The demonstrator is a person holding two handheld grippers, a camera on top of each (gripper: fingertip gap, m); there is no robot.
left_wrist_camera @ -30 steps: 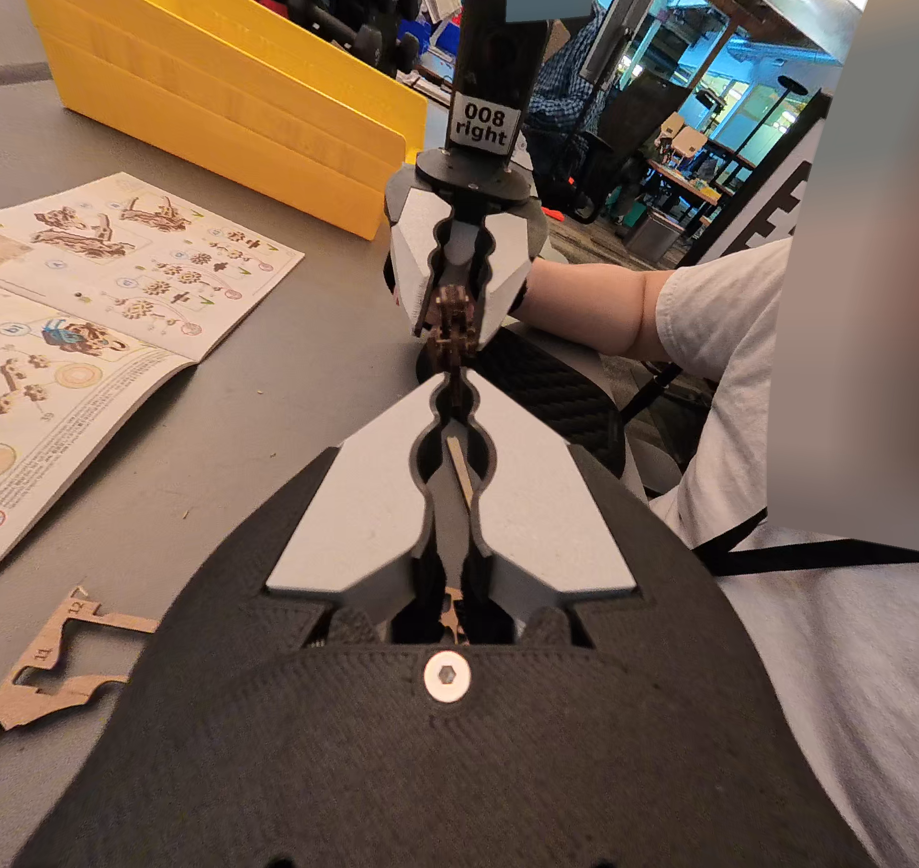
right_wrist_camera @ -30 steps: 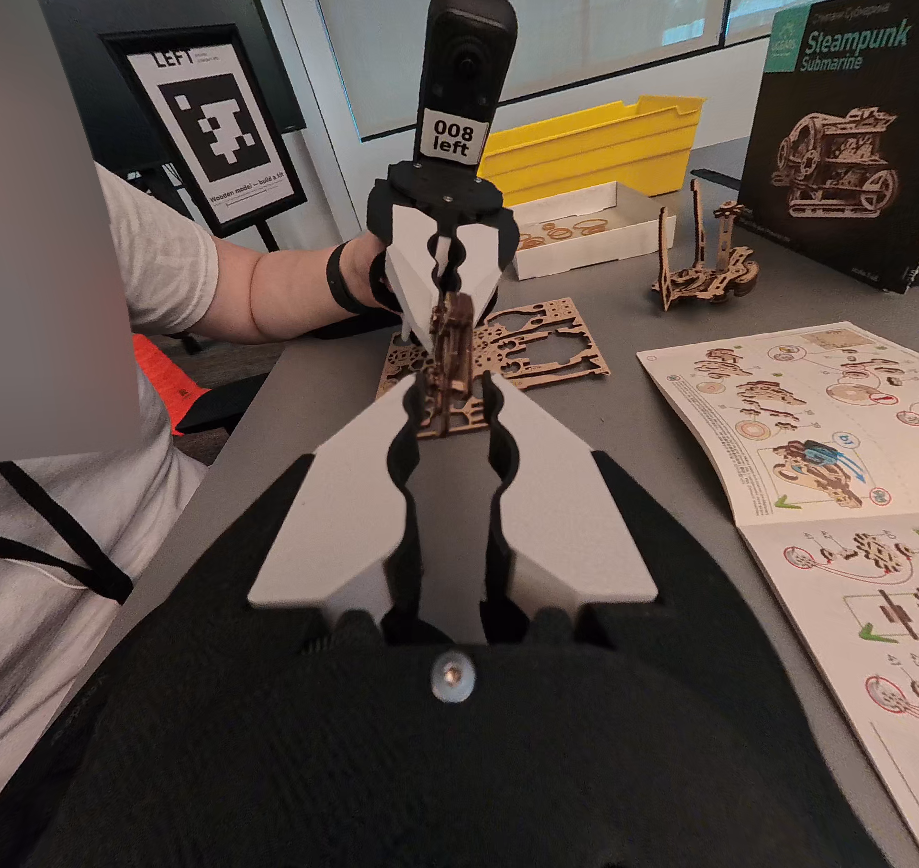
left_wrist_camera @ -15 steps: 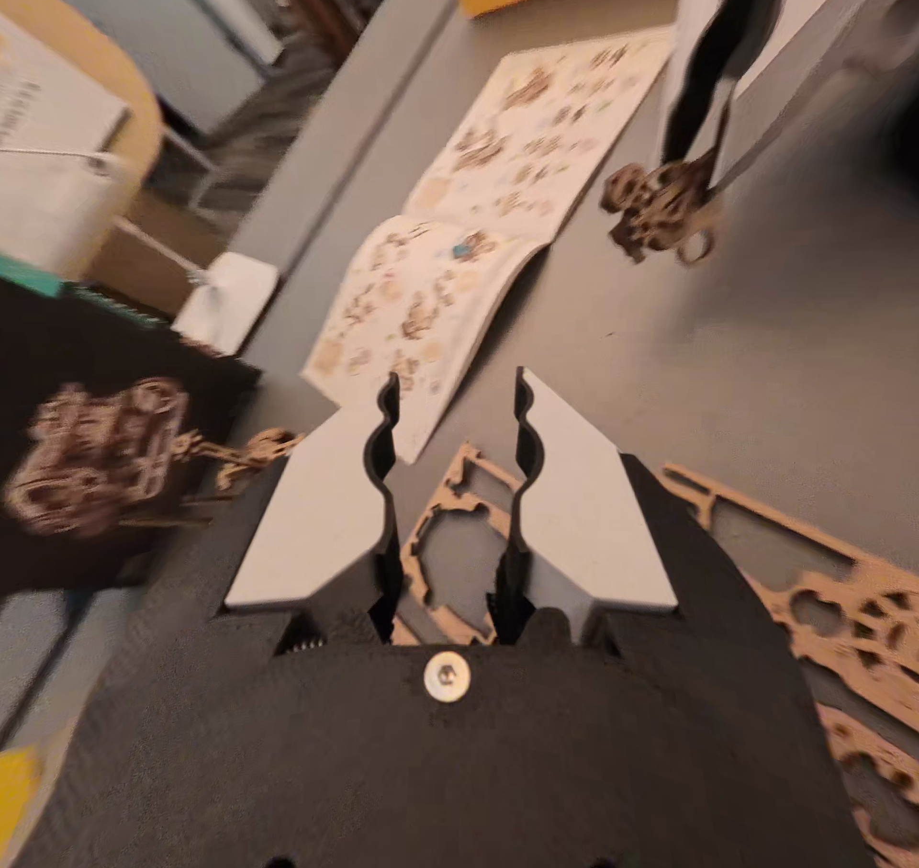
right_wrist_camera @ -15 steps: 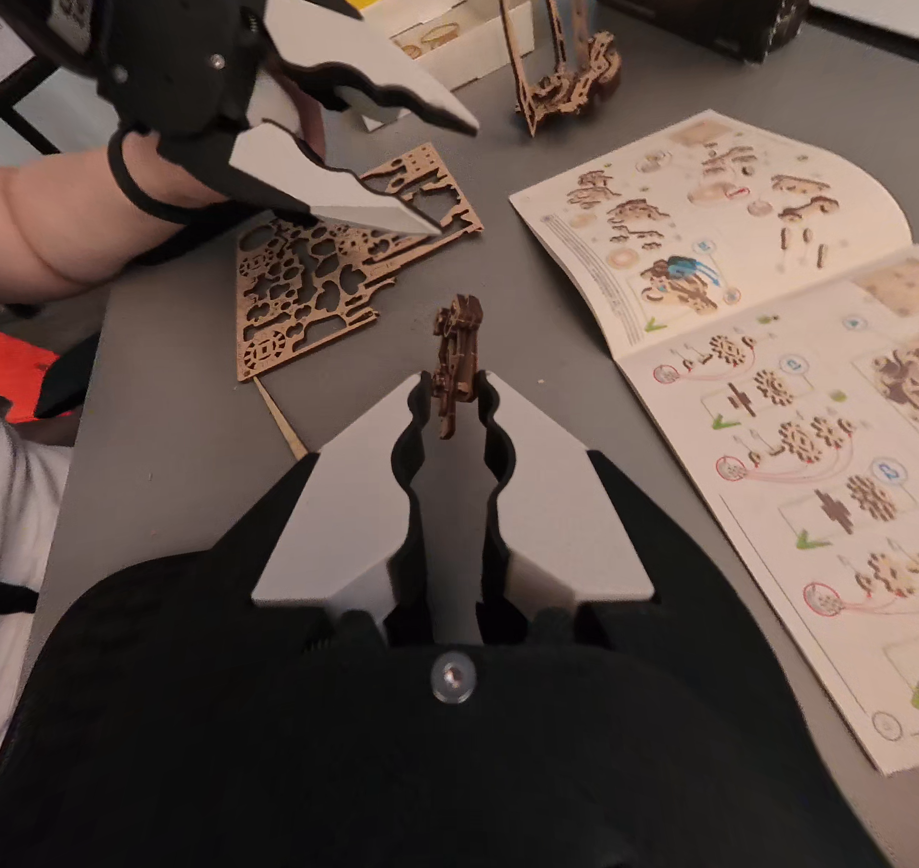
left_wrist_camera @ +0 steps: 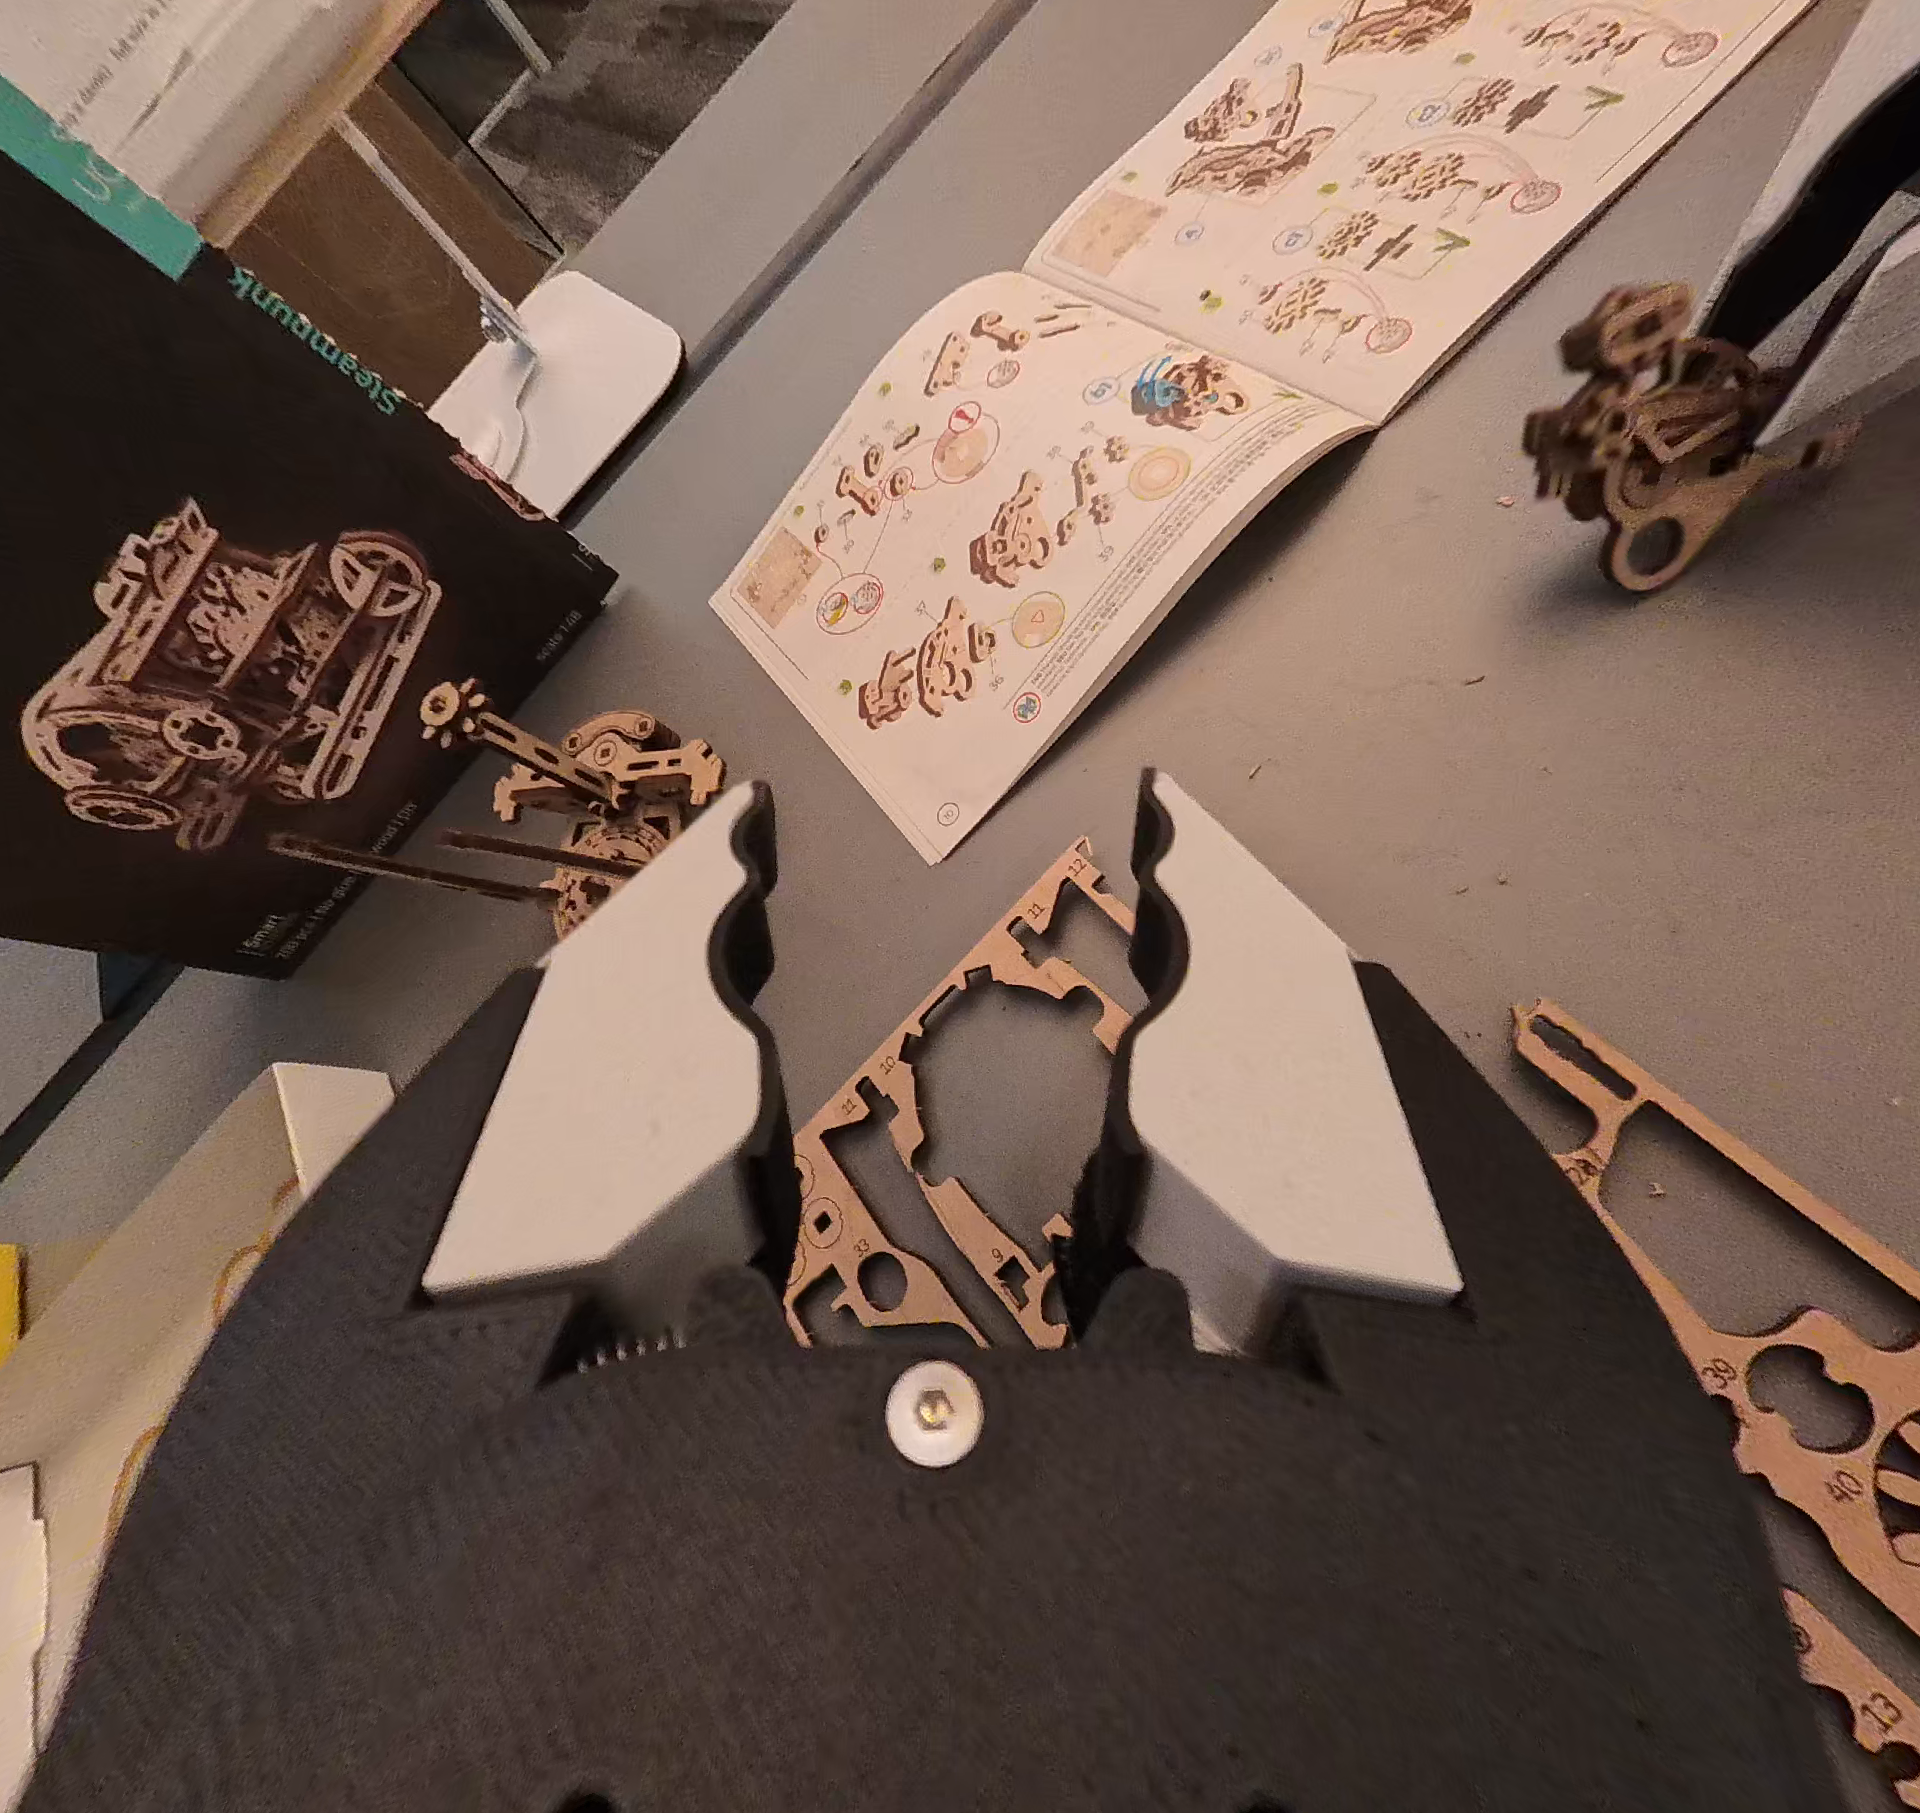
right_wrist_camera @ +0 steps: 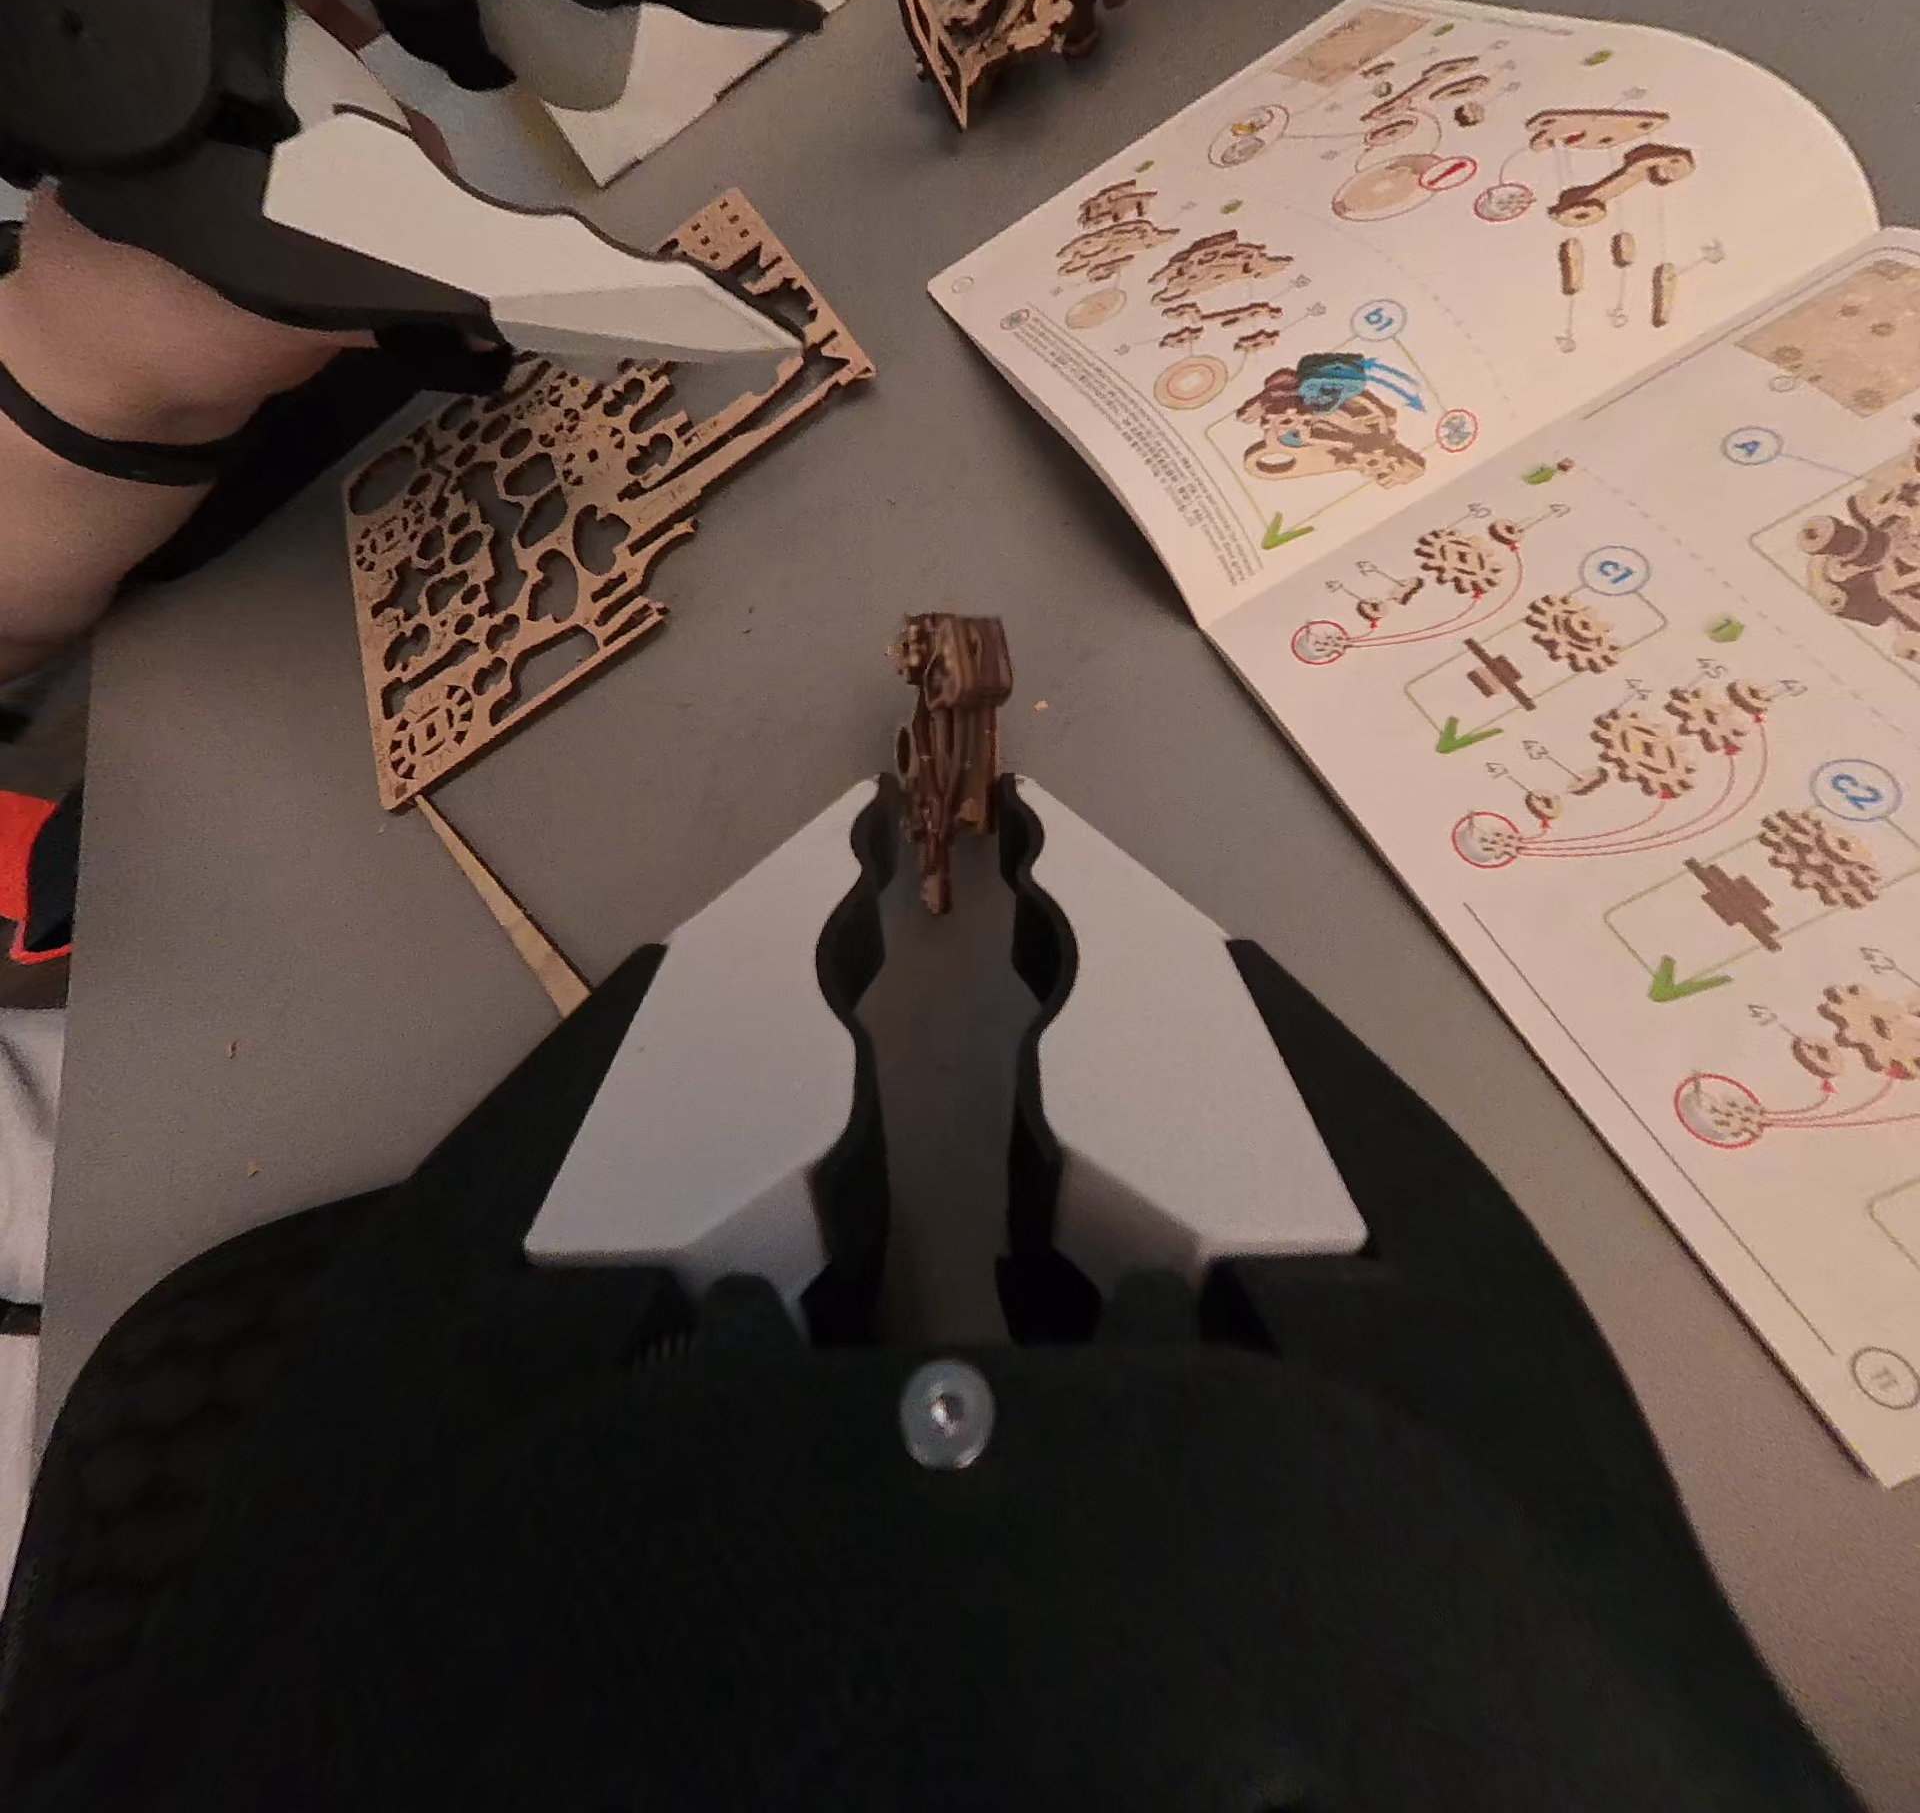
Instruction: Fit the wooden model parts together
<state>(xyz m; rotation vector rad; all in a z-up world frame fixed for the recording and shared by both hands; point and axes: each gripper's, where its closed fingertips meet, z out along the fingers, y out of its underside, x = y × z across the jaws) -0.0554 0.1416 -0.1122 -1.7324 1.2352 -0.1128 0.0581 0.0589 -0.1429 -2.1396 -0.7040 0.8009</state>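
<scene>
My right gripper (right_wrist_camera: 948,797) is shut on a small dark wooden gear assembly (right_wrist_camera: 951,714) and holds it above the grey table (right_wrist_camera: 260,932). The assembly (left_wrist_camera: 1652,433) and the right gripper (left_wrist_camera: 1766,361) also show at the top right of the left wrist view. My left gripper (left_wrist_camera: 951,828) is open and empty, low over the corner of a punched-out wooden parts sheet (left_wrist_camera: 987,1067). In the right wrist view the left gripper (right_wrist_camera: 810,184) hovers over that sheet's (right_wrist_camera: 520,558) far corner. A thin wooden stick (right_wrist_camera: 499,901) lies on the table beside the sheet.
An open instruction booklet (right_wrist_camera: 1455,516) lies on the right, also in the left wrist view (left_wrist_camera: 1247,361). A part-built wooden model (left_wrist_camera: 592,807) stands by the black kit box (left_wrist_camera: 208,568). A white tray (right_wrist_camera: 665,111) lies behind the left gripper. Another parts sheet (left_wrist_camera: 1766,1296) lies right.
My left gripper let go of the thin stick, opened and swung away from the right gripper down over the parts sheet. My right gripper tilted down toward the table, still holding the assembly.
</scene>
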